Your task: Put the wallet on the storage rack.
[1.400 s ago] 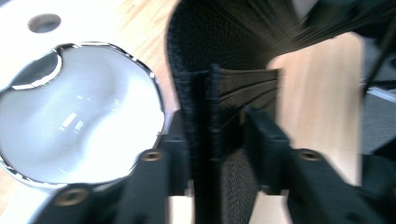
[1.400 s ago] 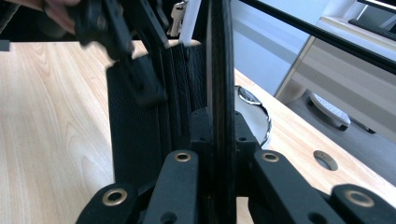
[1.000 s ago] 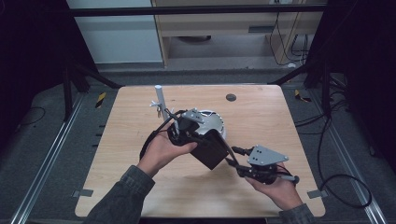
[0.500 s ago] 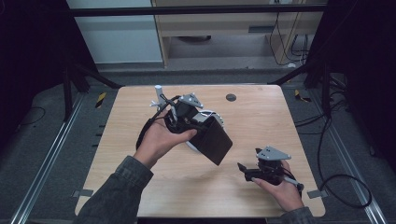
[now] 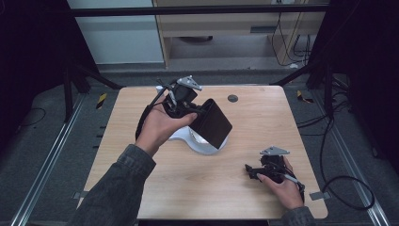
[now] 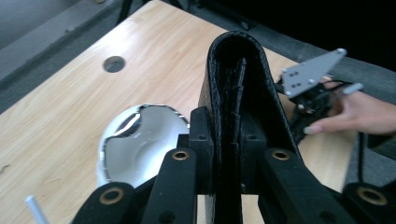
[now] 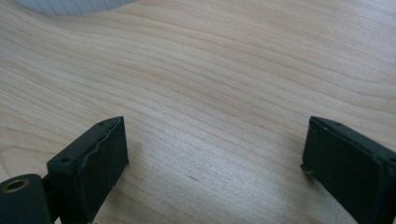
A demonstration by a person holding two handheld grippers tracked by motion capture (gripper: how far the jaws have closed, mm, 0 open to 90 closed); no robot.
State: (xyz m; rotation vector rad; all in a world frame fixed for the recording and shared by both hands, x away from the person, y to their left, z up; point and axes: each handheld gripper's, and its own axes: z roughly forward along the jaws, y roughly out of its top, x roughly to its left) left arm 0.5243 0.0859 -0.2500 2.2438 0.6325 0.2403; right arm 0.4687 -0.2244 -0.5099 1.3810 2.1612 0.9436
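Black wallet [image 5: 212,123] is clamped in the jaws of the left gripper [image 5: 200,113], above the white round dish [image 5: 202,143] at the middle of the tabletop [image 5: 263,117]. Its long axis slants down toward the near right. Free wood lies on all sides. Compared to before, it is lifted higher. The right gripper [image 5: 251,170], near right, has just been opening its jaws; they stand wide with nothing between.
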